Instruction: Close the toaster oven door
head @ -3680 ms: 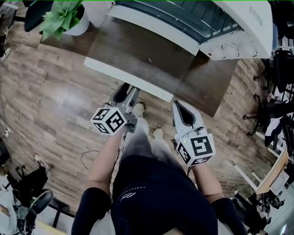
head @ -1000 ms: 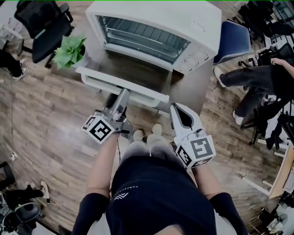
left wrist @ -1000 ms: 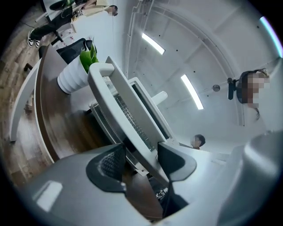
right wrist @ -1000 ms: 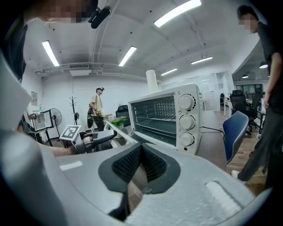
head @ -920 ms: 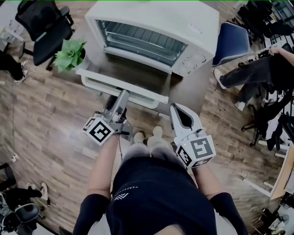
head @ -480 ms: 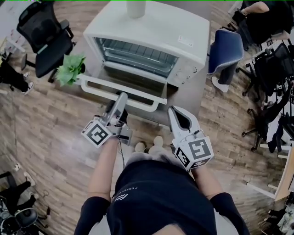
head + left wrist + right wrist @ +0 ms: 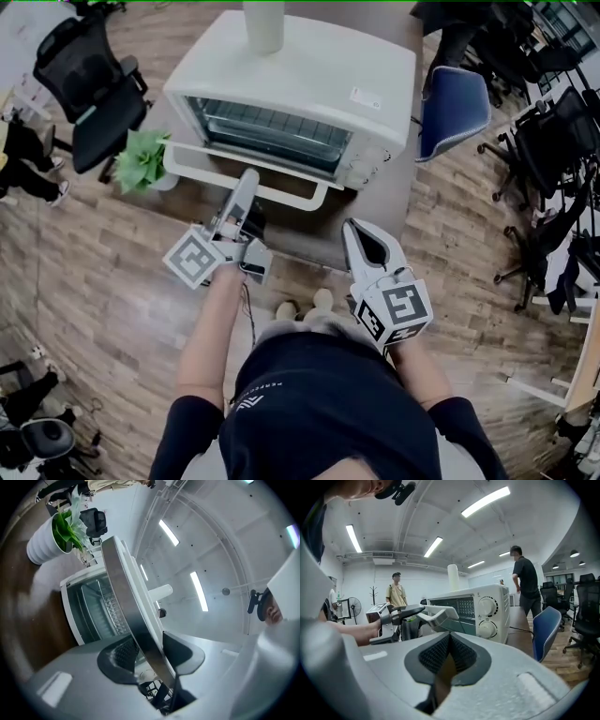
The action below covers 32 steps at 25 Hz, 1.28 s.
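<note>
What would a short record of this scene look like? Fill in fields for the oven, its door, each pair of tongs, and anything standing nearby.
toaster oven: white, on a brown table, rack visible inside
door: partly raised, not yet shut
left tongs: closing, with the door's front edge between them; not clamped on it yet
right tongs: shut, empty, held back from the oven
plant: potted, at the oven's left side
task stage: door not yet pushed shut

Potted plant [image 7: 142, 157], blue chair [image 7: 453, 108] — white cylinder [image 7: 263, 23], perhaps a cup.
</note>
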Available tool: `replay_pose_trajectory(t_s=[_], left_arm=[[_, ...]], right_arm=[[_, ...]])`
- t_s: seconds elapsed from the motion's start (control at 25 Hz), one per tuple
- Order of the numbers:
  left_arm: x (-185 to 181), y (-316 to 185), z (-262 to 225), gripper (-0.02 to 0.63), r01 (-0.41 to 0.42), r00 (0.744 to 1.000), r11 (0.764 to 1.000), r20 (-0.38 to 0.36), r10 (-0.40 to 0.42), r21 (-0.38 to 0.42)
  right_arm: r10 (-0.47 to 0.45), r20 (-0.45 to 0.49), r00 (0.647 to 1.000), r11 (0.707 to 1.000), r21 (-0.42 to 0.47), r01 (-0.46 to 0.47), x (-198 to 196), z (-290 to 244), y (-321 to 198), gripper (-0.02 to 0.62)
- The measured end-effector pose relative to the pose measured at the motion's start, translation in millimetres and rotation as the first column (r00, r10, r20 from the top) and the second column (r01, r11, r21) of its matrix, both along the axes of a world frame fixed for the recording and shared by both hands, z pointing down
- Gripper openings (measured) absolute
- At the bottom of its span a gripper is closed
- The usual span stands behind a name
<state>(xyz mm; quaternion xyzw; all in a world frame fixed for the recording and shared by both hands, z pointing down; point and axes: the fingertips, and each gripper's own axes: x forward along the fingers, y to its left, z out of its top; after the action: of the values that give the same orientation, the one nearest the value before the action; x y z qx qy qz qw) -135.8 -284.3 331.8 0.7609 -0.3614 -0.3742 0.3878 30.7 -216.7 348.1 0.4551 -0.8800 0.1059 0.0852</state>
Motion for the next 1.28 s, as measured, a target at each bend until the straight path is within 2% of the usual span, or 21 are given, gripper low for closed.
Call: replay_pose_trajectory(t_s=[0.4,0.6,1.28], left_arm=[[3,-27,-18,0.16,0.06,0.997,0.998,-0.051,-0.06,-0.001],[5,-42,-25,0.152,0.083,0.992,0.996,-0.099,-0.084,-0.012],[9,-68,-37,0.152,0.123,0.982,0.992,-0.144,-0.122,0.002]], right_arm=[[-0.004,0.002,1.0,1.0,-0.002,0.004,6,2,-18,0.003],[-0.008,0.007,1.0,1.0,-0.002,0.008,10,2,-27,0.003],[0.013,0.02,1.0,1.0,-0.011,-0.013,27,2,-33,0.003]])
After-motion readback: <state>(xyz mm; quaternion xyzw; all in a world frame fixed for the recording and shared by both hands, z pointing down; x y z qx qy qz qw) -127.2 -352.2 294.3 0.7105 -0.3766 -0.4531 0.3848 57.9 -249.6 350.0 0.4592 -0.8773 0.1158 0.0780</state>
